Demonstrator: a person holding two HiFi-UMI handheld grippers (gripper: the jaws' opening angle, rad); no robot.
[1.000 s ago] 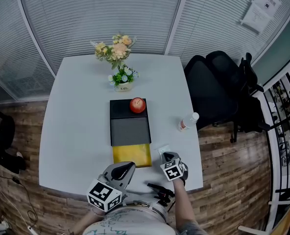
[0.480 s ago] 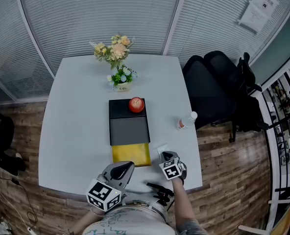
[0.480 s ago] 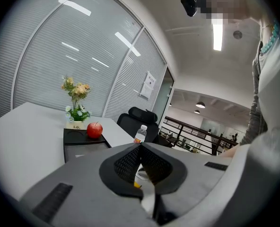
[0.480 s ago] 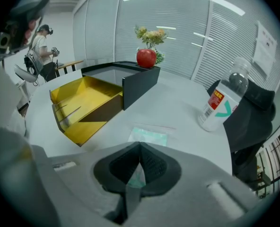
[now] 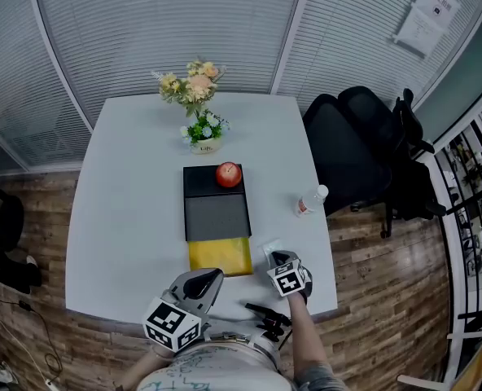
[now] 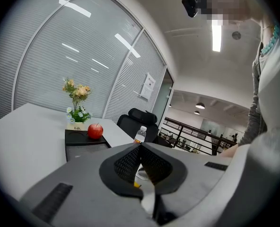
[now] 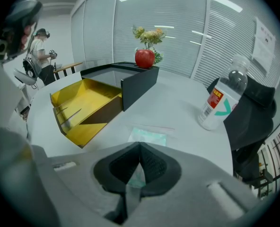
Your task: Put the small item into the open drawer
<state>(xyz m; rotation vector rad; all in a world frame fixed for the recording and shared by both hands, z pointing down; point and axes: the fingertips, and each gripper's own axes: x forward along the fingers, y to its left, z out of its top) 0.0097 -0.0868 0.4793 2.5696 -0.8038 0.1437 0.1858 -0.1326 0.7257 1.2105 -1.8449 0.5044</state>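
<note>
One flat clear plastic packet (image 7: 147, 137); yellow rectangular drawer (image 7: 83, 105).

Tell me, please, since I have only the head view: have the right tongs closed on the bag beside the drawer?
Observer: Yes, it looks so. In the right gripper view the right tongs are shut on the near edge of the bag, and the rest of it lies on the table.
Operator: Thank you. Are the left tongs carrying anything?
Observer: No. The left gripper view shows the left tongs shut with nothing between them.
Operator: Is there room in the drawer?
Observer: From the right gripper's side the drawer stands pulled out and looks empty inside.
</note>
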